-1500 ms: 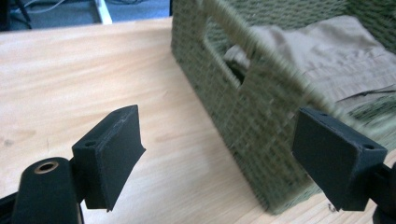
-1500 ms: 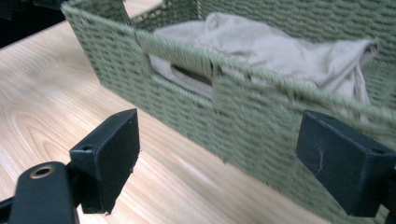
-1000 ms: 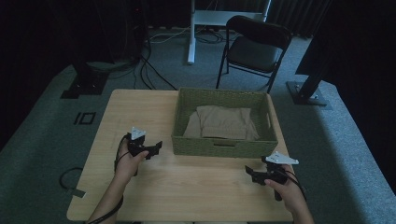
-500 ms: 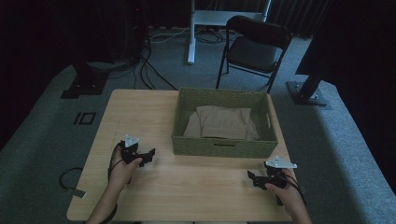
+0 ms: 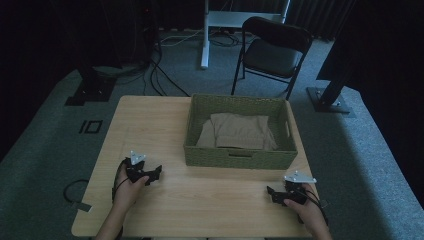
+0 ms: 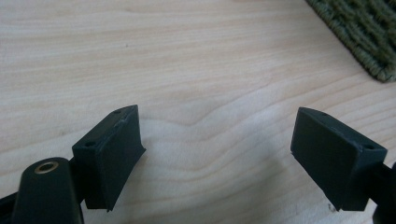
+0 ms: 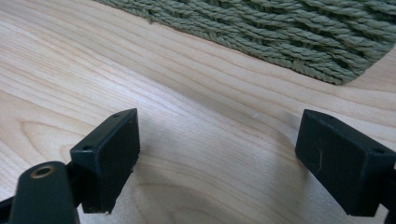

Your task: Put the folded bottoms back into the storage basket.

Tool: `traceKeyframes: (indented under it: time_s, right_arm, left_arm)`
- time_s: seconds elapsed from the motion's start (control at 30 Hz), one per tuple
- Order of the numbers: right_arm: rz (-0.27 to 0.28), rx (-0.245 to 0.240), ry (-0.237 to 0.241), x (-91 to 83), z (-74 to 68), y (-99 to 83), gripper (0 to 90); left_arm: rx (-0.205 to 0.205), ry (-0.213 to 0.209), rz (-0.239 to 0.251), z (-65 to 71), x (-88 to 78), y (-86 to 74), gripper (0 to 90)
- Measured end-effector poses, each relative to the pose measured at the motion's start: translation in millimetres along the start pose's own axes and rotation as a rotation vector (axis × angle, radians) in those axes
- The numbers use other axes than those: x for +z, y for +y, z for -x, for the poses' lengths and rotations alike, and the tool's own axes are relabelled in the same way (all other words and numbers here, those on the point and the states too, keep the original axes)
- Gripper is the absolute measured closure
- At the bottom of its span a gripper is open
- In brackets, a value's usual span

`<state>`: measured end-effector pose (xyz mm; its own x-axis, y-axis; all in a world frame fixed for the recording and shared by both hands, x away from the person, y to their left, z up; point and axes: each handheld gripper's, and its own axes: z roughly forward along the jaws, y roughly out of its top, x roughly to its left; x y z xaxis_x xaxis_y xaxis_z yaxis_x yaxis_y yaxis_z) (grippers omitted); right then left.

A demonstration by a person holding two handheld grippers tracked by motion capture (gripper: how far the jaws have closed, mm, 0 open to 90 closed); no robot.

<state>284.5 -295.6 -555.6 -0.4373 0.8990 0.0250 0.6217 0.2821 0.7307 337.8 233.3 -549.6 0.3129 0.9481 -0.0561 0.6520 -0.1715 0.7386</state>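
high view: both tools, left tool (image 5: 155, 174) and right tool (image 5: 273, 192), released near the tabletop's (image 5: 210, 200) front edge; folded beige cloth (image 5: 240, 131) already in the woven basket (image 5: 240, 157).

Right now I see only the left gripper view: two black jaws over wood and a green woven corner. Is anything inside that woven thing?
Observer: Yes. It is a green basket, and a folded tan cloth lies inside it, as the high view shows.
Operator: Where is the other gripper?
Observer: The right gripper is low over the table near its front right corner, in front of the basket.
Operator: Is it holding something?
Observer: No. In the right gripper view its jaws stand wide apart with bare wood between them.
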Motion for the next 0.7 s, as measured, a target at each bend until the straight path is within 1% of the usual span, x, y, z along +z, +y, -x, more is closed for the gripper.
traceKeyframes:
  time_s: [0.03,0.13,0.17,0.5,0.57,0.63,0.7]
  right_arm:
    - [-0.003,-0.008,-0.008,0.4,-0.7,0.1,13.3]
    - [-0.005,-0.013,-0.011,0.8,-2.5,0.3,13.3]
    - [-0.005,-0.013,-0.011,0.8,-2.5,0.3,13.3]
    - [-0.004,-0.009,-0.012,0.9,-2.3,0.3,13.2]
    - [-0.004,-0.010,-0.013,1.0,-2.2,0.2,13.2]
    - [-0.004,-0.009,-0.012,1.0,-2.3,0.3,13.1]
    - [-0.003,-0.009,-0.012,1.0,-2.1,0.2,13.2]
  left_arm:
    - [0.005,0.005,-0.014,0.6,-0.2,-0.8,17.6]
    - [0.052,0.040,-0.036,4.3,-0.5,-2.2,17.5]
    - [0.051,0.045,-0.039,5.0,-0.5,-2.3,17.5]
    - [0.025,0.071,-0.038,7.7,-0.5,-2.8,16.1]
    - [0.008,0.088,-0.039,8.9,-0.3,-2.7,16.1]
    - [-0.019,0.111,-0.034,10.4,0.4,-2.5,16.2]
    - [-0.024,0.117,-0.034,11.0,0.6,-2.2,16.1]
